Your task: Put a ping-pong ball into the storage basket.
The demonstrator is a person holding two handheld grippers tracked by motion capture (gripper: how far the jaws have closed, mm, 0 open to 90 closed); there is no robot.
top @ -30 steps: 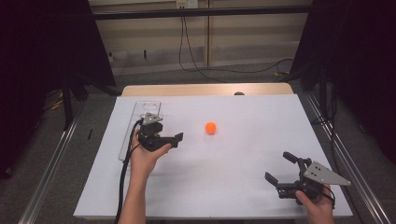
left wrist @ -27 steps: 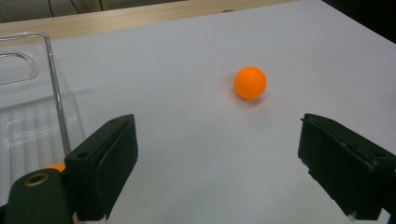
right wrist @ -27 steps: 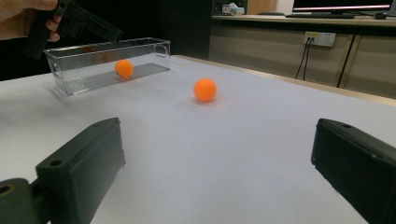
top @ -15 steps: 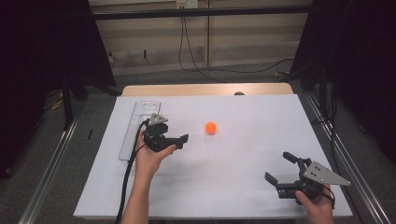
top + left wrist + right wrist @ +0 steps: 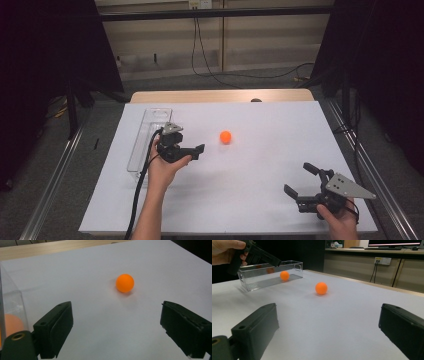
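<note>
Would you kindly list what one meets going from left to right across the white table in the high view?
Clear plastic box → left gripper → orange ball → right gripper.

No text, label, brand, number or sign is showing clearly enough to be read in any of the views.

The clear box and its ball are cut off at the left edge.
</note>
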